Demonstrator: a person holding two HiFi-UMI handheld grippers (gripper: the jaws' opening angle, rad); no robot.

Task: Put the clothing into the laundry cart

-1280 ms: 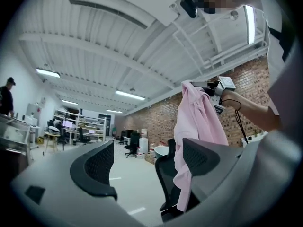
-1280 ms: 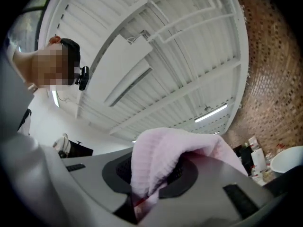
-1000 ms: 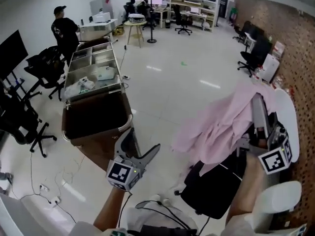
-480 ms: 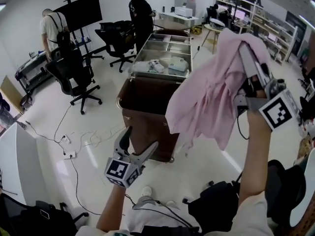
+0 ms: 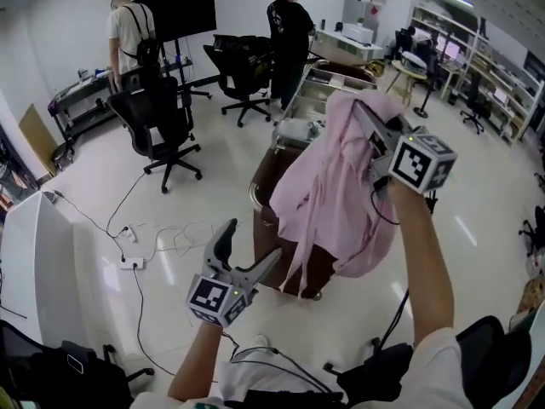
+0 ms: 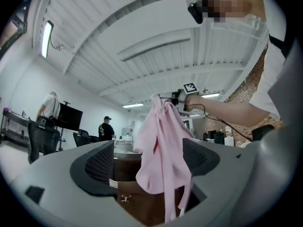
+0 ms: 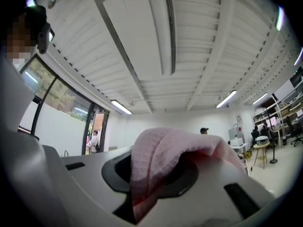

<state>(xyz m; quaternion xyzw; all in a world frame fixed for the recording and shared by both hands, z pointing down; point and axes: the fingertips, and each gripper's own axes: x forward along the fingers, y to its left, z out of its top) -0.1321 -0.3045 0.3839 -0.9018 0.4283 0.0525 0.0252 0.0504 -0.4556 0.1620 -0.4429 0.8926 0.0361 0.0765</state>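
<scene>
the right gripper (image 5: 372, 135) is clamped on the pink garment (image 5: 328, 194), which hangs straight down from it. the brown laundry cart (image 5: 266, 220) stands just below and beyond the cloth. the left gripper (image 5: 251, 244), jaws apart and empty, sits lower left. an office chair (image 5: 162, 118) stands well apart, out of the way.

Bright, even light from ceiling strips (image 7: 121, 107) above the fingers (image 7: 80, 174); floor (image 5: 221, 169) glares; edges bend and darken.
</scene>
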